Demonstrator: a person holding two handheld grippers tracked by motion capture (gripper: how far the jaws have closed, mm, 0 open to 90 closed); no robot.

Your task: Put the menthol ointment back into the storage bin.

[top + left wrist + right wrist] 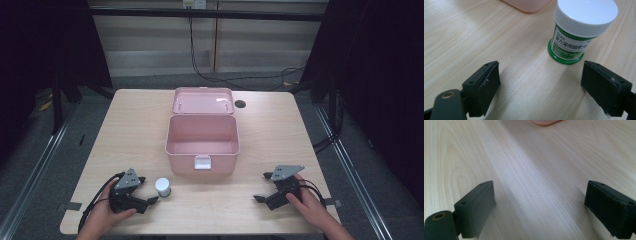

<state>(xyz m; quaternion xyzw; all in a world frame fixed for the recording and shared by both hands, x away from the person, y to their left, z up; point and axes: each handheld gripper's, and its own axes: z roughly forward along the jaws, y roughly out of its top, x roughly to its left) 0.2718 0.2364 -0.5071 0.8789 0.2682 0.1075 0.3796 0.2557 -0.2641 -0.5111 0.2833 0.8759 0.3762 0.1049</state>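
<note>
A small jar (pixel 163 187) with a white lid stands upright on the wooden table (pixel 125 125), just in front of the pink box's left corner. In the left gripper view the jar (pixel 576 32) has a green-and-white label and sits just ahead of the jaws, toward the right one. My left gripper (pixel 148 190) is open at the jar's left, close to it. My left gripper (pixel 540 83) holds nothing. My right gripper (pixel 263 187) stands open near the front right of the table, and my right gripper (pixel 540 206) has bare wood between its jaws.
An open pink box (pixel 202 145) with its lid (pixel 203 100) tipped back stands mid-table; a white latch (pixel 202 162) faces me. A dark round hole (pixel 240 104) lies at the back right of the table. Cables run across the floor behind.
</note>
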